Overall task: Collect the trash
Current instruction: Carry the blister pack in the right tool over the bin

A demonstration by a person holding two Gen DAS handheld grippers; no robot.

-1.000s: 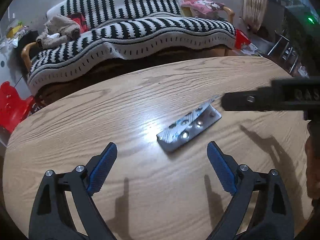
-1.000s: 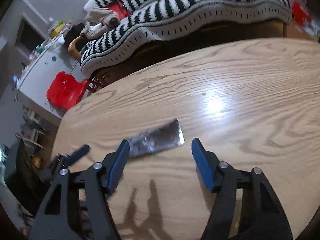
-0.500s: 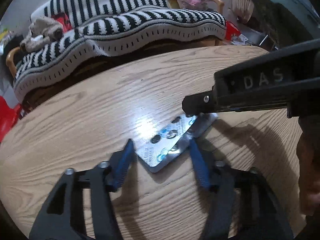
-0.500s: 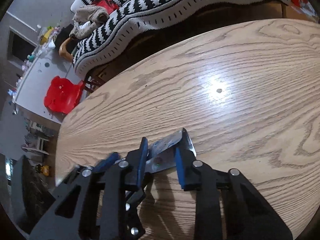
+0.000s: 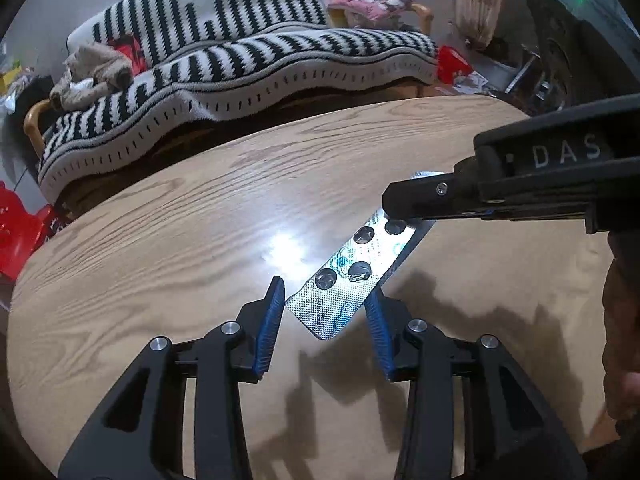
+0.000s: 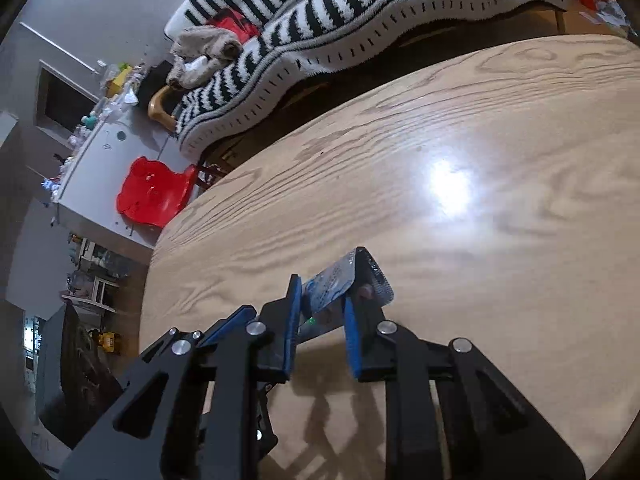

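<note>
A silver blister pack (image 5: 352, 276) with several popped pockets hangs just above the oval wooden table (image 5: 160, 240), casting a shadow. My left gripper (image 5: 324, 294) has the pack's near end between its blue pads; its jaws are closing and the pads press on the two long edges. My right gripper (image 5: 404, 200) comes in from the right and clamps the far end. In the right wrist view that gripper (image 6: 321, 300) is closing on the pack (image 6: 330, 284), which is bowed between its pads. The left gripper (image 6: 224, 328) shows at the lower left there.
A sofa under a black-and-white striped blanket (image 5: 240, 72) stands beyond the table's far edge. A red stool (image 6: 154, 192) sits off the table's left end by a grey cabinet (image 6: 96, 160). A person's hand (image 5: 624, 320) is at the right border.
Both grippers moved in on the pack lying flat on the table, narrowed their jaws onto its two ends, and raised it slightly off the wood.
</note>
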